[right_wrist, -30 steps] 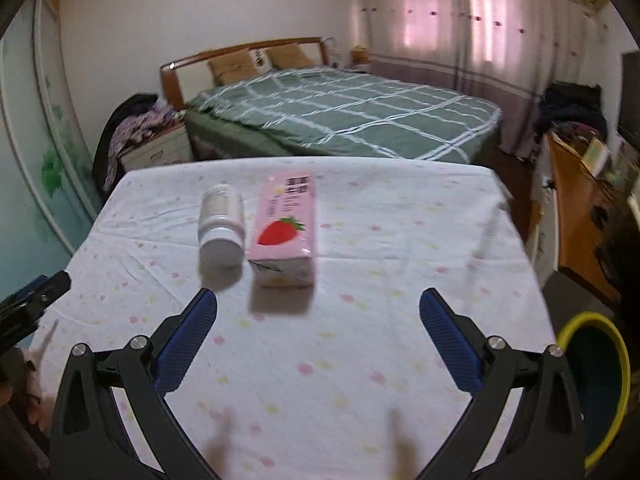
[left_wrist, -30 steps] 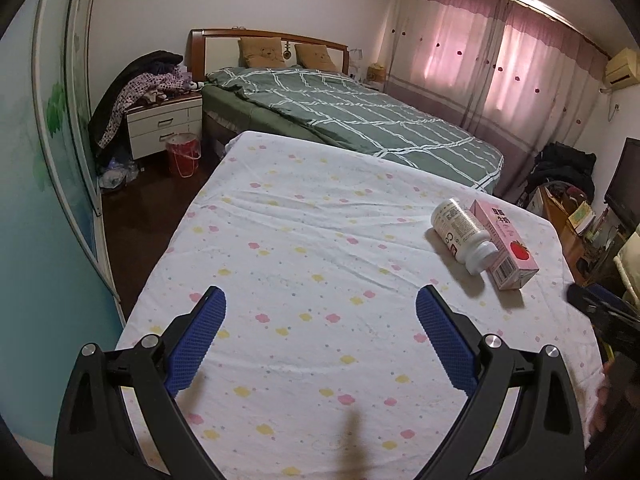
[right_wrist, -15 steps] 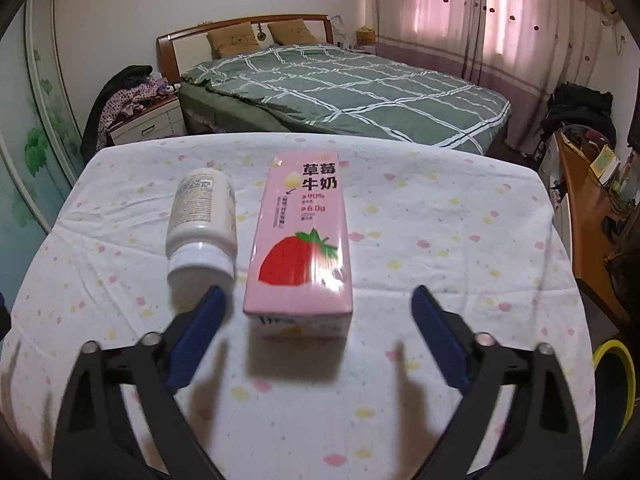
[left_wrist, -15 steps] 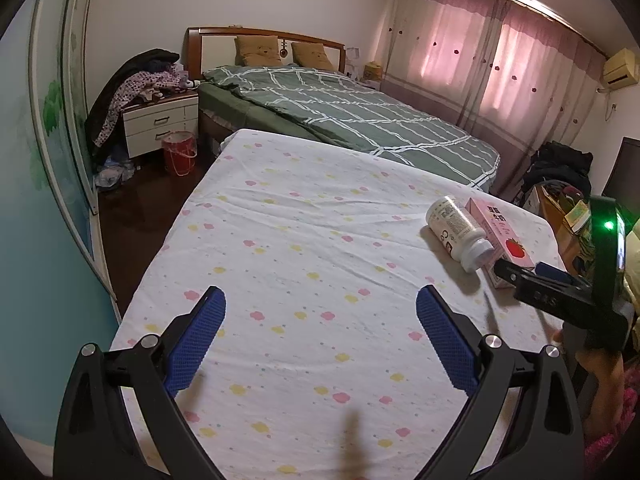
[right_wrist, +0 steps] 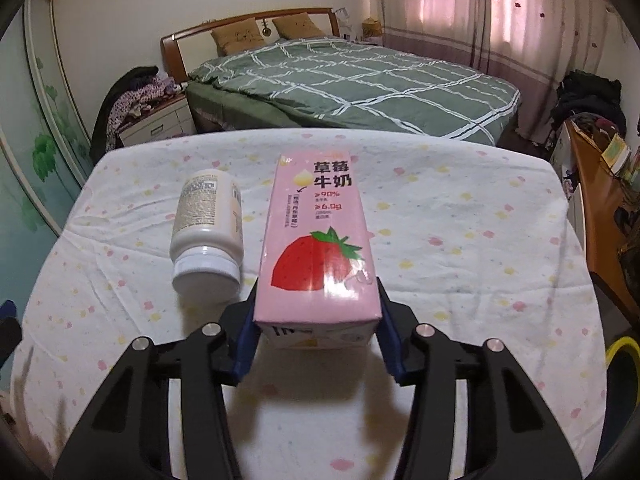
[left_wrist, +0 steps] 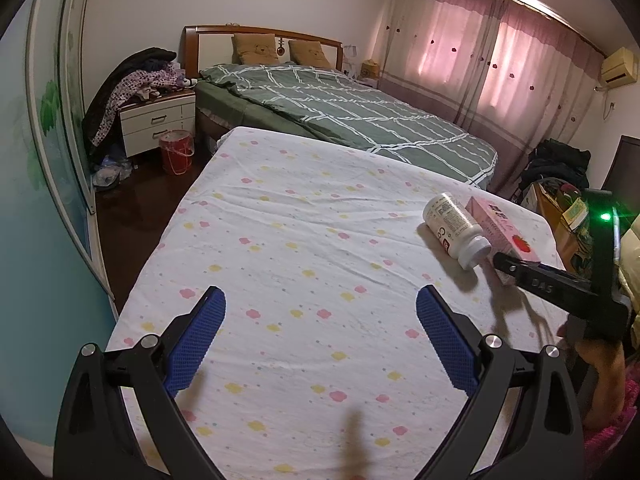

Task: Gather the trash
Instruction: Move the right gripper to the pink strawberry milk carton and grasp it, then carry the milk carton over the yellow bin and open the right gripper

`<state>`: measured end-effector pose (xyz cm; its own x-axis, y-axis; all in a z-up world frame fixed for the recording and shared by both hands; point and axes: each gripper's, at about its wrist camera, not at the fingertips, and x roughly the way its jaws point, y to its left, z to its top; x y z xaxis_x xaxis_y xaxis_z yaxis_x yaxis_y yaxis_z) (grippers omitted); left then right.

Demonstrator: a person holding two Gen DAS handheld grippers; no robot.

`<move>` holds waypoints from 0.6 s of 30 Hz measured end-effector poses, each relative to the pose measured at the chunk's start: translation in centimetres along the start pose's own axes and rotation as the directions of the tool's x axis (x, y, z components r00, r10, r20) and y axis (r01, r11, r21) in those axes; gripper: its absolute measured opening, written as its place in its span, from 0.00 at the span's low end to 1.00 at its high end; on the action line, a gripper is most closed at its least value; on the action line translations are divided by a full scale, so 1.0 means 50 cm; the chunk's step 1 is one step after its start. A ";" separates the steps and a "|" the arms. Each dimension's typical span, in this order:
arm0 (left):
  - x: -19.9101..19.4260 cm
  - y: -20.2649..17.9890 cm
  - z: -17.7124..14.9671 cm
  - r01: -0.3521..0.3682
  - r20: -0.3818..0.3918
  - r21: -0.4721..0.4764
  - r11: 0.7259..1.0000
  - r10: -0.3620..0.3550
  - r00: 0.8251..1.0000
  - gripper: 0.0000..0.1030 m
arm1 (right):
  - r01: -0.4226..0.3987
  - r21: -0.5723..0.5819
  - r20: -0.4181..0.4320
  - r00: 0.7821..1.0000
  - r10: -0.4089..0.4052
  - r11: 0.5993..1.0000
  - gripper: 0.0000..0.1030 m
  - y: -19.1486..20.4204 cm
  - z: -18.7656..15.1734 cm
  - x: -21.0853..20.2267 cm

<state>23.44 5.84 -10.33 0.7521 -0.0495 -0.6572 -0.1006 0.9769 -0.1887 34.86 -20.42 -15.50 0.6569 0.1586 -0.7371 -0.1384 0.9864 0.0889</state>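
A pink strawberry milk carton lies flat on the flowered tablecloth. My right gripper is shut on the carton's near end, one blue pad on each side. A white pill bottle lies on its side just left of the carton, cap toward me. In the left wrist view the carton and bottle lie at the table's right, with the right gripper's body reaching them. My left gripper is open and empty above the table's near part.
A yellow-rimmed bin stands on the floor right of the table. A green bed lies beyond the table. A red bucket and a nightstand are at the far left. A wooden desk is at the right.
My right gripper moved forward to the carton and its jaws closed on the carton's near end. The left gripper stayed open, almost still.
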 end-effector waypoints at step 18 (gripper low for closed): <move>0.005 -0.010 -0.005 0.015 -0.012 0.017 1.000 -0.015 1.000 0.92 | 0.182 0.227 0.174 0.959 -0.223 0.957 0.46 -0.201 -0.156 -0.254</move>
<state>23.52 5.30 -10.58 0.7457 -0.0666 -0.6629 -0.0782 0.9794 -0.1863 22.12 -32.70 -12.28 0.7900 -0.0607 -0.6101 0.1553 0.9824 0.1034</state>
